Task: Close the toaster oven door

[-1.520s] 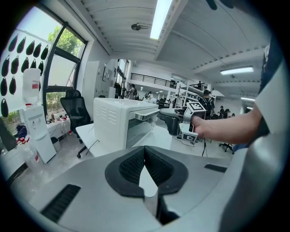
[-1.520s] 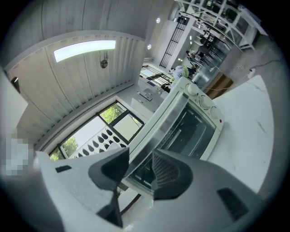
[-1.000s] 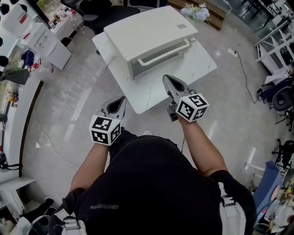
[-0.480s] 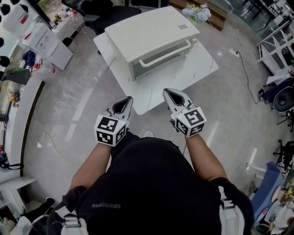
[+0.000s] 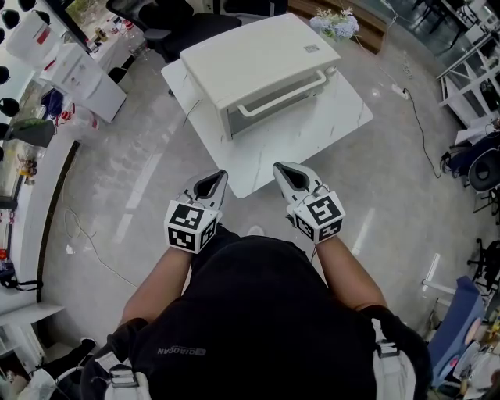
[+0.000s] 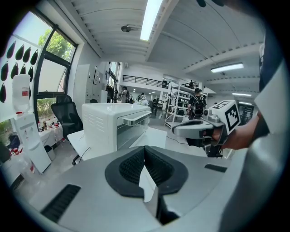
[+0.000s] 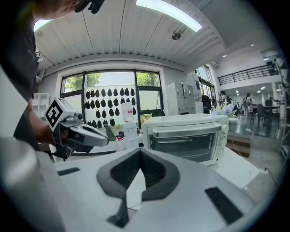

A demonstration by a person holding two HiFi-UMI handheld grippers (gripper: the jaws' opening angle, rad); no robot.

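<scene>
The white toaster oven (image 5: 258, 58) stands on a white table (image 5: 312, 137). Its glass door (image 7: 186, 141) is upright against the front, with the bar handle (image 5: 281, 92) along the top edge. Both grippers hover off the table's near corner, close to my body and apart from the oven. My left gripper (image 5: 212, 181) is shut with nothing between its pads, and so is my right gripper (image 5: 287, 173). In the left gripper view the oven (image 6: 113, 124) lies ahead to the left and the right gripper (image 6: 199, 129) is to the right. In the right gripper view the left gripper (image 7: 86, 133) shows at left.
A black office chair (image 5: 187, 23) stands behind the table, a white water dispenser (image 5: 78, 74) at far left. Flowers (image 5: 332, 22) sit beyond the oven. A cable (image 5: 418, 117) runs over the marble floor at right, near metal shelving (image 5: 469, 70).
My right gripper has drawn back from the table's edge toward my body and rolled a little. The left gripper has hardly moved. The oven looks the same.
</scene>
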